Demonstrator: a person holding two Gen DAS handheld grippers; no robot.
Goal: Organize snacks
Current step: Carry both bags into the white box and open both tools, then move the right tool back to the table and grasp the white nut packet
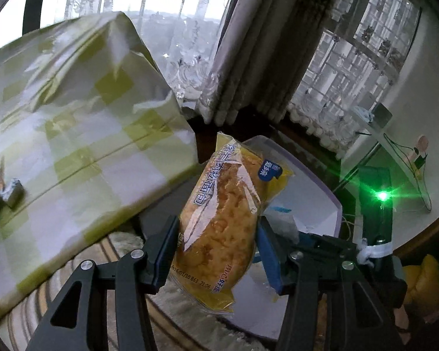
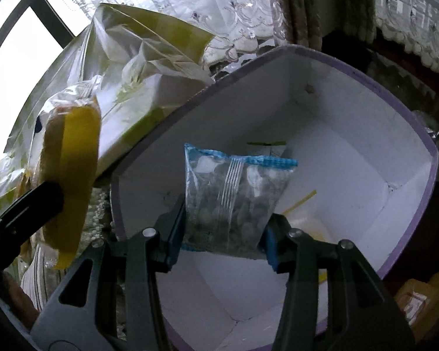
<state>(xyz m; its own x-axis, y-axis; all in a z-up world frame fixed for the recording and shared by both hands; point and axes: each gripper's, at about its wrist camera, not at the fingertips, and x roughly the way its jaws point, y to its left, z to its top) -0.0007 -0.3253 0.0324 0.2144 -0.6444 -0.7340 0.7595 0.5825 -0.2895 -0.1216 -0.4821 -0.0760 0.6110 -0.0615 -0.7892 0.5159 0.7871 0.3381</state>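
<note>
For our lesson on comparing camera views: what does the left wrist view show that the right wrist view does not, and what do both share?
Only the left wrist view: the front of the bread packet with its printed label, clamped in the left gripper, and a green light to the right.

Only the right wrist view: the clear blue-edged snack bag between the pads of the right gripper, over the box's white interior, where other small packets lie.

Both: the purple-rimmed white box, the green-checked bag, the lace curtains.
</note>
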